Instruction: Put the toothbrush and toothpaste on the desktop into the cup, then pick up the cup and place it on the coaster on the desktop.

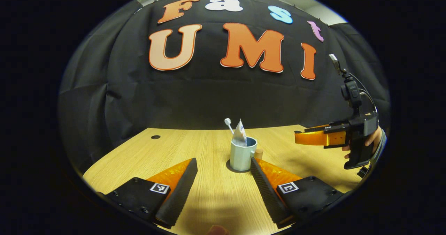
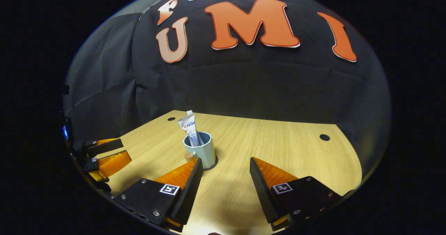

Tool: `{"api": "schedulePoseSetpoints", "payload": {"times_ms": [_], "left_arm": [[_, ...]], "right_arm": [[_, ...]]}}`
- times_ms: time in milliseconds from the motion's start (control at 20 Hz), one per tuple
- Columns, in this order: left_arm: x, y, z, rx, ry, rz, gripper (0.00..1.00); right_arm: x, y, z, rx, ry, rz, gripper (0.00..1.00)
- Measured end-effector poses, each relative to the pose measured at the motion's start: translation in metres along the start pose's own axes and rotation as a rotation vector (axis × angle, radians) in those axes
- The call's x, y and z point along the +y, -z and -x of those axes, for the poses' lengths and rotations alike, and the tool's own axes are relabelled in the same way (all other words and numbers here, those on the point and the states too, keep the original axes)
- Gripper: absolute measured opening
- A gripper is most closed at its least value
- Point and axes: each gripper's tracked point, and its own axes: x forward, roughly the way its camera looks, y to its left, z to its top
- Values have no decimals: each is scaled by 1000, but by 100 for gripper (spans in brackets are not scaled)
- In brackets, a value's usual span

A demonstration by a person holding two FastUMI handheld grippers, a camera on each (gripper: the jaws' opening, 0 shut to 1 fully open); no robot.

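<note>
Pale green cup upright on the wooden table, sitting on a dark round coaster whose edge peeks out under its base. Toothpaste tube standing inside the cup, crimped end up, leaning a little; toothbrush also in the cup, white head poking up just left of the tube in the left gripper view. Small cork-coloured handle on the cup's side, to the right in that view and to the left in the right gripper view. Left claw released, jaws spread wide, nothing between them, cup seen just beyond and between the two tips, apart from both. Right claw likewise released and holding nothing, jaws wide, cup just past its left finger, close to the tip; contact impossible to tell. Toothpaste plain in the right gripper view, rising above the rim; toothbrush hidden behind the tube there. Other gripper at far right of the left gripper view, held off the table by a hand, fingers pointing toward the cup but well apart from it. Left claw's fingers at the far left edge of the right gripper view, low over the table, apart from the cup. Small dark holes in the table near its back edge.
</note>
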Motion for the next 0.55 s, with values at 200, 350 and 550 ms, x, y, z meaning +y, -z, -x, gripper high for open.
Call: {"api": "schedulePoseSetpoints", "payload": {"times_ms": [200, 350, 550], "left_arm": [[-18, -14, -3, -54, 5, 3, 98], [-33, -23, -2, -100, 11, 8, 97], [-42, -25, -2, -132, -3, -16, 97]], "right_arm": [[-9, -1, 24, -81, 53, 31, 82], [-21, -5, 42, -166, 116, 60, 81], [-19, 11, 55, -214, 116, 65, 82]]}}
